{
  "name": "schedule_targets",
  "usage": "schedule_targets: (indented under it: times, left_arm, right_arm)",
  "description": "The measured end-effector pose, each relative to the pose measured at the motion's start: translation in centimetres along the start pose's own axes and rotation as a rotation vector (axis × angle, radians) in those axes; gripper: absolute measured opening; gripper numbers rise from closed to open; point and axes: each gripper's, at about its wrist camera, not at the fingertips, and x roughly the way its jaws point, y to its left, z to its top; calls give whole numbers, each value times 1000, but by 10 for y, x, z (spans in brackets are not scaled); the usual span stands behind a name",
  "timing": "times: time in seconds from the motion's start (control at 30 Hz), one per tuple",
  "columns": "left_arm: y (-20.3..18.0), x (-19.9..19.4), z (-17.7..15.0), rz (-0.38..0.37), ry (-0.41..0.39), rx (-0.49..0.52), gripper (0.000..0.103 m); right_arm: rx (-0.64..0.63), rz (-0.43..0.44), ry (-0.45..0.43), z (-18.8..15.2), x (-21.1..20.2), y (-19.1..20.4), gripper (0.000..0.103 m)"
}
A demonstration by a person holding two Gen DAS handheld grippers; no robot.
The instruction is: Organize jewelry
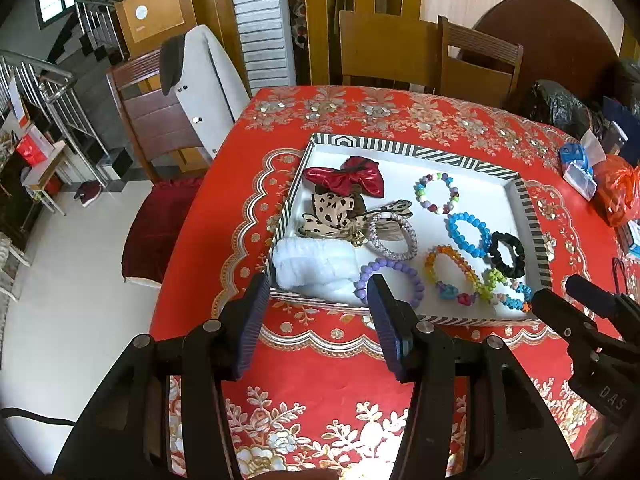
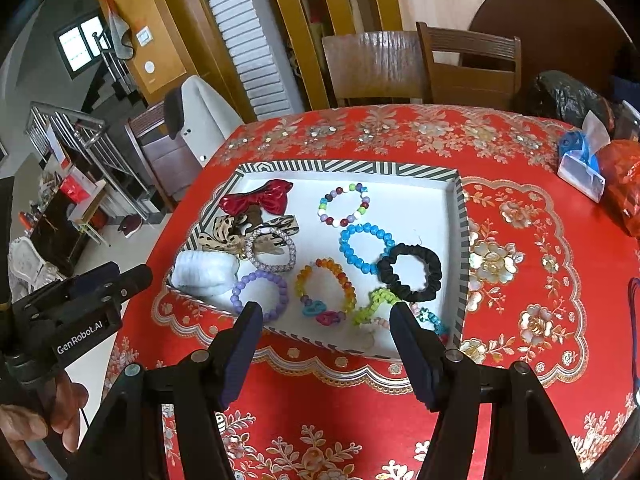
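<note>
A striped-rim white tray on the red tablecloth holds a red bow, leopard bows, a white fluffy band, a purple bead bracelet, a blue bead bracelet, a black scrunchie and several more bracelets. My left gripper is open and empty above the tray's near edge. My right gripper is open and empty over the tray's near edge.
Wooden chairs stand behind the table, and one with a white coat at the left. A tissue pack and orange bag lie at the right. The table's left edge drops to the floor.
</note>
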Motion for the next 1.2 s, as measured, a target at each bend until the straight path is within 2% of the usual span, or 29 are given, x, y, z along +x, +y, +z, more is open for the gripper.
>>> schedule_targets:
  times: [1.2]
  left_arm:
    - [-1, 13, 1, -13, 21, 19, 50]
  right_arm:
    - [1, -11, 27, 0, 11, 3, 64]
